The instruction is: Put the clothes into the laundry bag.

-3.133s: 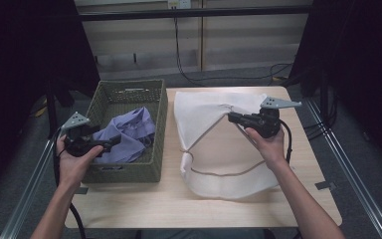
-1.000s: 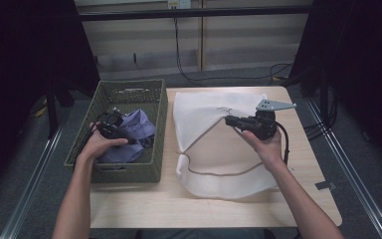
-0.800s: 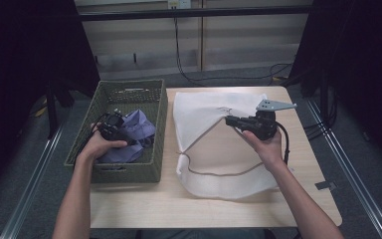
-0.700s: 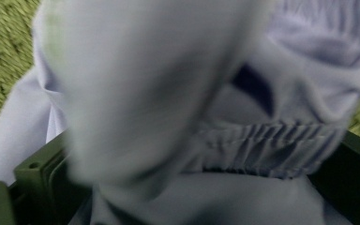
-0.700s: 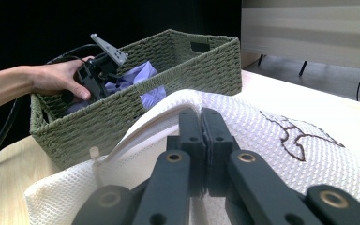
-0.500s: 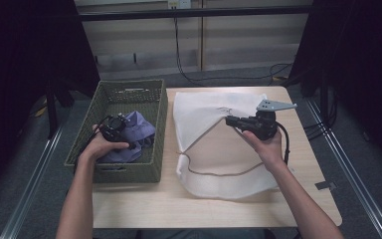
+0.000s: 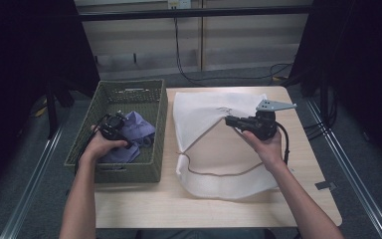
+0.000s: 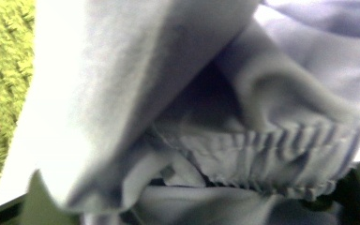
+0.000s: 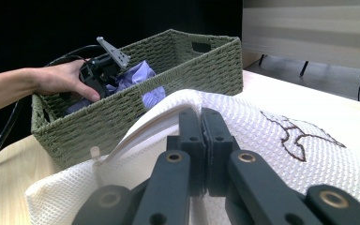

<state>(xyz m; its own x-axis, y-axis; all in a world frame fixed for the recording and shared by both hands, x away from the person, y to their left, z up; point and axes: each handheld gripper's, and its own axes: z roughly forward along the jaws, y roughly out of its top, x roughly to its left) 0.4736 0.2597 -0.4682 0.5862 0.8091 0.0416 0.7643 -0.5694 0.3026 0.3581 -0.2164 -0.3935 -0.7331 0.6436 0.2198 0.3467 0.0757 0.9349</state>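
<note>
Gripping white mesh bag's (image 9: 281, 154) lifted edge, right tongs (image 9: 205, 136) clamped; left tongs (image 7: 122, 130) buried in lavender garment (image 8: 206, 117) inside green basket (image 7: 154, 107), grip undeterminable. Brown embroidered squiggle (image 9: 300, 136), unreadable.

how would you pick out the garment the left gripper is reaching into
Start at the wooden table, then the green woven basket on its left side. Inside lies the lilac garment with a gathered elastic hem, the one soft, coloured thing there, unlike the white mesh bag outside.

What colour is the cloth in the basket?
The cloth is pale purple, clearest in the left gripper view.
</note>
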